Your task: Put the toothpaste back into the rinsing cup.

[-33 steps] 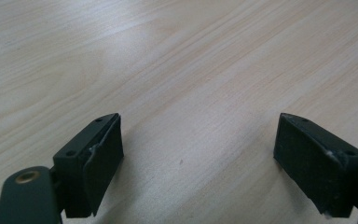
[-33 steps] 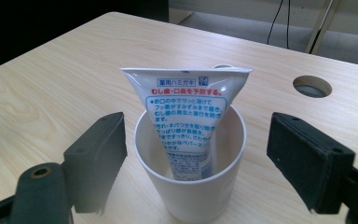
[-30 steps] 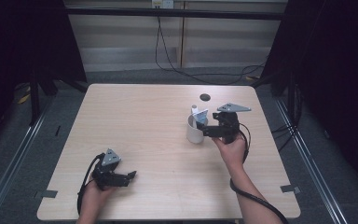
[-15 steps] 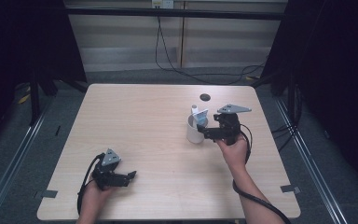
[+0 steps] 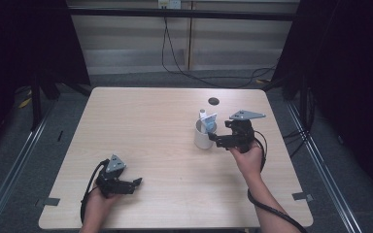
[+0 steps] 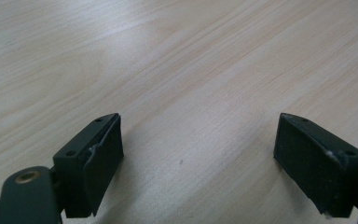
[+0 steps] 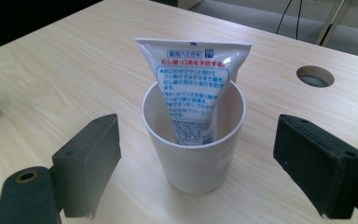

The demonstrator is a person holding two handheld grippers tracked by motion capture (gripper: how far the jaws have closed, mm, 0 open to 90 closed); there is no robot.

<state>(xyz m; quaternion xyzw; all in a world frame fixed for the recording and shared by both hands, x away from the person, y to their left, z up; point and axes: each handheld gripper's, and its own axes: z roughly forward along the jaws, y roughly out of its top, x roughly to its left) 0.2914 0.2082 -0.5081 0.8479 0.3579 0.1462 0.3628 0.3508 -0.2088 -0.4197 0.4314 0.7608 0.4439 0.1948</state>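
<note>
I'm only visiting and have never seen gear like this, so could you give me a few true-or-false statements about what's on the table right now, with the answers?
1. A tube stands inside the white cup. True.
2. The right gripper is clamped on the cup. False: its jaws stand open on either side of the cup, apart from it.
3. The left gripper holds a spoon. False: its jaws are open over bare table.
4. The cup stands upright. True.
5. The cup lies at the table's left edge. False: it stands right of the middle, by the right gripper.
</note>
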